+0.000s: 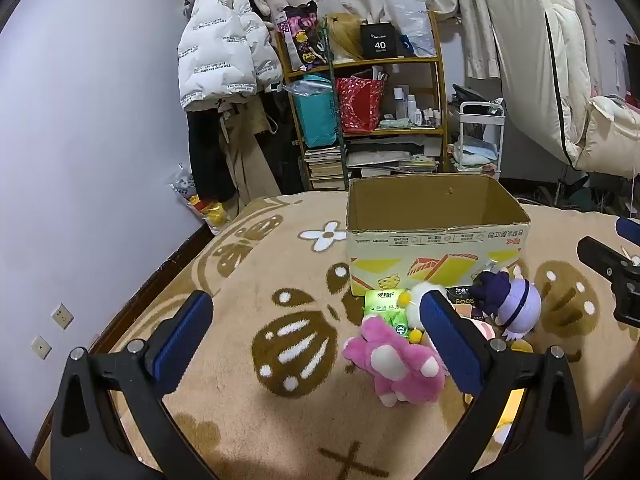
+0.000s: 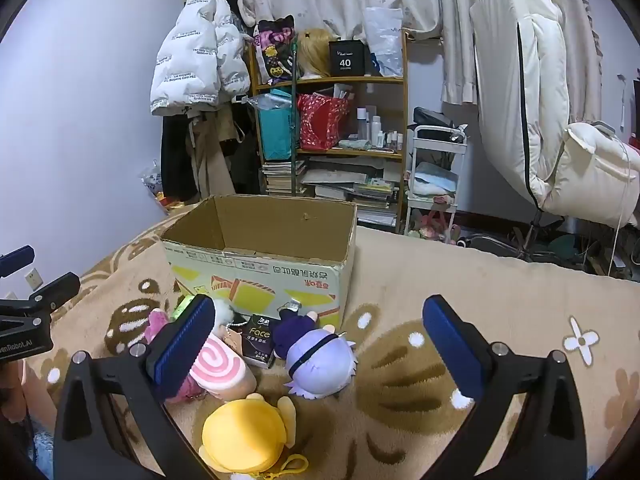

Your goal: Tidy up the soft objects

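Observation:
An open, empty cardboard box point(image 1: 436, 236) stands on the beige patterned blanket; it also shows in the right wrist view point(image 2: 260, 260). In front of it lie a pink plush point(image 1: 394, 364), a green tissue pack point(image 1: 386, 310), a purple-haired doll point(image 1: 508, 304) point(image 2: 320, 360), a pink swirl roll plush point(image 2: 224, 368), a dark Face tissue pack point(image 2: 260, 340) and a yellow plush point(image 2: 244, 436). My left gripper point(image 1: 316, 324) is open and empty, left of the pile. My right gripper point(image 2: 320, 328) is open and empty above the purple-haired doll.
A wooden shelf point(image 2: 332, 120) with bags, bottles and books stands behind the bed, beside hanging coats point(image 1: 224, 52). A white cart point(image 2: 436, 168) and a white chair point(image 2: 560, 152) are at the right. The wall point(image 1: 80, 120) runs along the left.

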Action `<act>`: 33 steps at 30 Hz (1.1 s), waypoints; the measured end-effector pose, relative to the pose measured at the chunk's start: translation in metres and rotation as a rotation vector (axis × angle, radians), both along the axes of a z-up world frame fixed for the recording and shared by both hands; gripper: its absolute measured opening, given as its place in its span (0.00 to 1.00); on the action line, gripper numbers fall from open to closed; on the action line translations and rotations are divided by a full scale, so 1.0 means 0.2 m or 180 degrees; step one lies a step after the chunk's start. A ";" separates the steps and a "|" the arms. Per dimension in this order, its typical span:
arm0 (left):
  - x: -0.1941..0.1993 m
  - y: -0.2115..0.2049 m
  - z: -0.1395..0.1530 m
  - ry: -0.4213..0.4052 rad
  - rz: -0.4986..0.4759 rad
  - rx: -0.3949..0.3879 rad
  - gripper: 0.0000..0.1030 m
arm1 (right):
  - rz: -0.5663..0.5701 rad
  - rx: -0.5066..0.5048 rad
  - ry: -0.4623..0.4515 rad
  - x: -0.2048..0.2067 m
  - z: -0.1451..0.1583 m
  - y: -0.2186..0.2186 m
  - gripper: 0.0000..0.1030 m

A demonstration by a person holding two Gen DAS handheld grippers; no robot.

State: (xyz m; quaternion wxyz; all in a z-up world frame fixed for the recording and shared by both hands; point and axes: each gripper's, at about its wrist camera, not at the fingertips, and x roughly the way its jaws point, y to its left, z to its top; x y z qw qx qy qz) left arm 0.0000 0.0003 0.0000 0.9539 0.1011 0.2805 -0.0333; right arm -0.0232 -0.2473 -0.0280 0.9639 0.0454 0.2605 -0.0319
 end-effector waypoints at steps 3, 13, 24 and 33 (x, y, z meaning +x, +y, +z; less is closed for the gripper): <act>0.00 0.00 0.00 0.0008 -0.0008 0.0009 0.99 | 0.0009 0.0004 0.0012 0.00 0.00 0.00 1.00; 0.00 -0.01 0.00 0.0011 -0.0017 0.0054 0.99 | 0.0006 -0.0014 0.0014 0.00 0.00 0.01 1.00; 0.00 -0.01 -0.01 0.0005 -0.0004 0.0041 0.99 | 0.0008 -0.0031 0.0005 0.00 0.01 0.00 1.00; 0.01 -0.02 -0.01 -0.0011 0.0010 0.0051 0.99 | 0.0016 -0.0022 0.0006 0.00 0.02 0.01 1.00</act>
